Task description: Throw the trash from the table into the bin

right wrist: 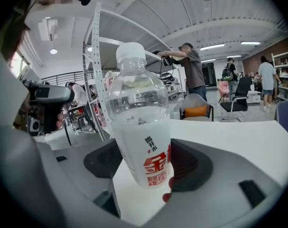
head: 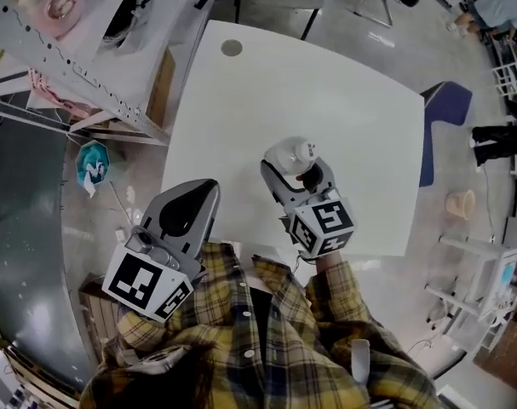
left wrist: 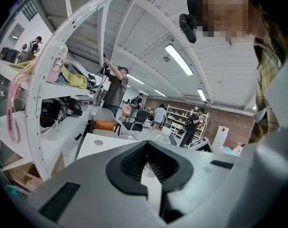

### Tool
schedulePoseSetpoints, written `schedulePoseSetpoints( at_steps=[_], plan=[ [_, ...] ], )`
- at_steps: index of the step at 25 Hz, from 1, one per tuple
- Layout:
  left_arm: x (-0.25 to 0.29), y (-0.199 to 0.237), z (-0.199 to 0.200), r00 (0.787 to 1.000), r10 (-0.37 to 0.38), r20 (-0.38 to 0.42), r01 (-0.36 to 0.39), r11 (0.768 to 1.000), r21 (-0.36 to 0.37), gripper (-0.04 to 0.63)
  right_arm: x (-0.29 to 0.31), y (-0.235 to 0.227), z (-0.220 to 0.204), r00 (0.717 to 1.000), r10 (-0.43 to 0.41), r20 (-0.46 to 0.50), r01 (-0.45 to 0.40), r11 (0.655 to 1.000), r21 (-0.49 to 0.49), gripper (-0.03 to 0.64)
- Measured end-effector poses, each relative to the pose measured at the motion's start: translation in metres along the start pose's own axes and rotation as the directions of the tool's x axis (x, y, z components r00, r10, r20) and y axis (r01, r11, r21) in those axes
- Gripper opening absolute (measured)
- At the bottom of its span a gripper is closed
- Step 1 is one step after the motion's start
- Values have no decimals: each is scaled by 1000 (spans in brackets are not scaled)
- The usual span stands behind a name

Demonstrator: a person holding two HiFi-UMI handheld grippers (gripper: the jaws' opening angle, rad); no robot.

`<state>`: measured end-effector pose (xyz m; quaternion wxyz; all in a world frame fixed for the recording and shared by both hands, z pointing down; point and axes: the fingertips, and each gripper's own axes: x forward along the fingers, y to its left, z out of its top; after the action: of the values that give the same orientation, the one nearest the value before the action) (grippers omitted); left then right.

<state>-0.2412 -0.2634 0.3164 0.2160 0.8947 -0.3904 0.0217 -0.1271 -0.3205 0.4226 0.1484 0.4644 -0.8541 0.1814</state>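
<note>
The plastic drink bottle (right wrist: 141, 122) is grasped nearly upright between the pads of the right gripper (right wrist: 146, 167), over the white table (head: 326, 100), presumably for carrying to the bin, while the left gripper (left wrist: 148, 163) is clenched on nothing.

Clear capped bottle (right wrist: 141, 127), white label, gripped

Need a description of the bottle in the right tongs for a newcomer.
Start at the large white table. Toward its near side, the right tongs grip a clear plastic bottle with a white cap and a white label bearing red characters. The only other thing on the tabletop is a small flat grey disc at the far edge.
</note>
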Motion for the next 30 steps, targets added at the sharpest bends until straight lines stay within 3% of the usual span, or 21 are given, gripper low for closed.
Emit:
schedulePoseSetpoints(
  at_steps=[8, 17, 25, 30],
  plan=[
    [28, -24, 3, 979, -194, -54, 196, 980, 32, 8, -41, -15, 16, 983, -176, 58, 170, 982, 87, 298],
    [58, -91, -17, 916, -375, -139, 386, 921, 58, 8, -117, -50, 2, 930, -353, 102, 330, 925, 189, 299],
    [68, -177, -35, 865, -467, -182, 487, 869, 91, 8, -207, -74, -23, 882, -456, 123, 418, 874, 247, 299],
    [69, -247, -61, 852, -485, -196, 509, 855, 96, 8, -281, -88, -46, 867, -482, 126, 442, 862, 249, 299]
  ],
)
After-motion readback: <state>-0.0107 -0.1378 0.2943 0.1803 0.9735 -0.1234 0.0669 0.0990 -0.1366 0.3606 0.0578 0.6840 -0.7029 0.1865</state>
